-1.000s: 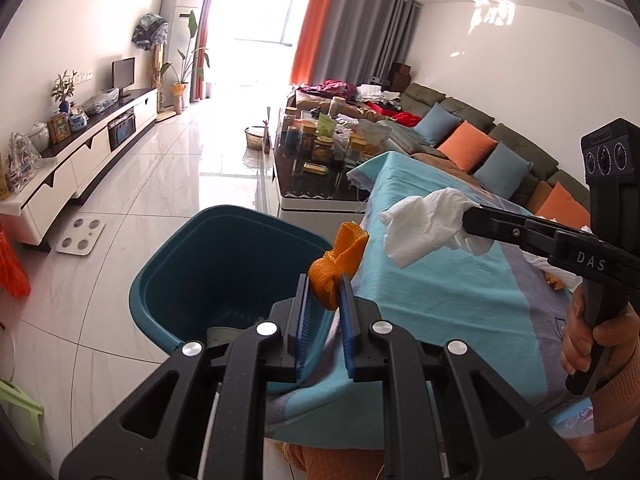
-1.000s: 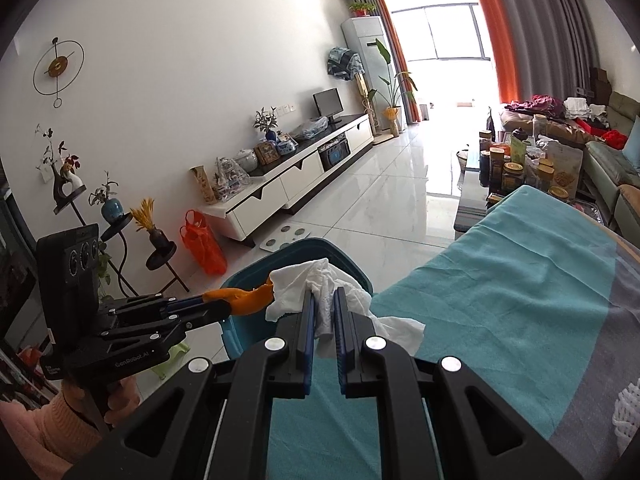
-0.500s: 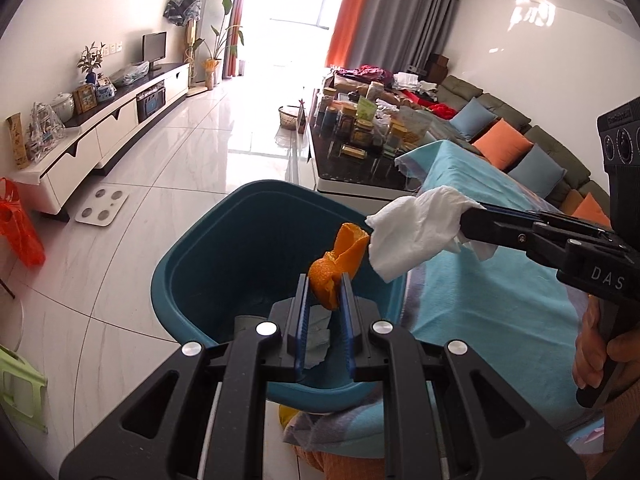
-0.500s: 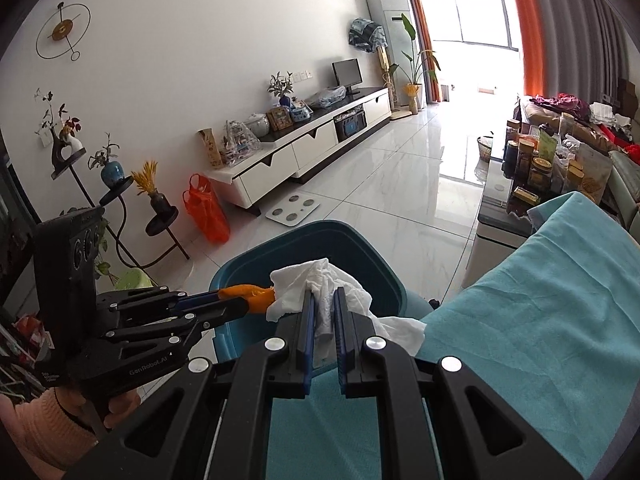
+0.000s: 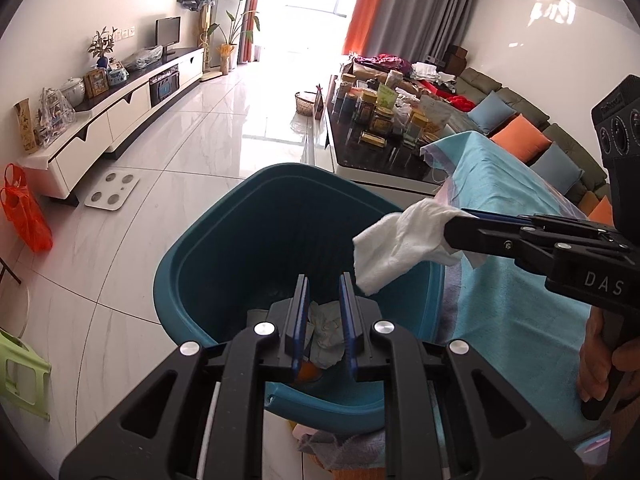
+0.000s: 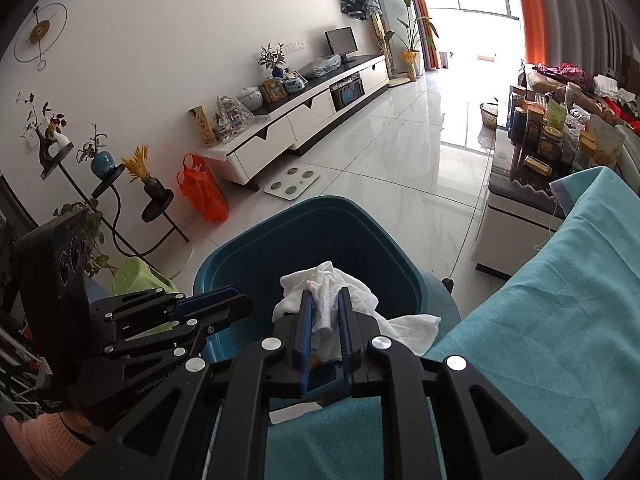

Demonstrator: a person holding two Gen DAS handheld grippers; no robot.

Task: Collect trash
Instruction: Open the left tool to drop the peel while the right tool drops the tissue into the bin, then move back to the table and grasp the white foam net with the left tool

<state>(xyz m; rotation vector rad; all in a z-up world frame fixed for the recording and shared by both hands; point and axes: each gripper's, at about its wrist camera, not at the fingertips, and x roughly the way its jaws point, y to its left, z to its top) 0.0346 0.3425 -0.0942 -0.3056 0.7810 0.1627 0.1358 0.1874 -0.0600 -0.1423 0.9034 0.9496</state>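
Observation:
A teal trash bin (image 5: pixel 240 232) stands on the floor beside the table's teal cloth (image 5: pixel 512 312). My left gripper (image 5: pixel 324 292) is open and empty above the bin's mouth. An orange peel (image 5: pixel 306 372) and crumpled paper (image 5: pixel 328 332) lie in the bin's bottom. My right gripper (image 6: pixel 325 304) is shut on a white tissue (image 6: pixel 324 300) and holds it over the bin (image 6: pixel 360 232) at its table side. The tissue also shows in the left wrist view (image 5: pixel 400 244), hanging from the right gripper (image 5: pixel 456 232). The left gripper (image 6: pixel 224 300) shows in the right wrist view.
A dark coffee table (image 5: pixel 384 148) crowded with jars stands beyond the bin. A white TV cabinet (image 5: pixel 120 116) runs along the left wall. A white scale (image 5: pixel 112 192), an orange bag (image 5: pixel 28 212) and a green stool (image 5: pixel 20 368) are on the floor.
My left gripper has opened and the orange peel has dropped into the bin. Both grippers have moved further over the bin. The right gripper still holds the tissue.

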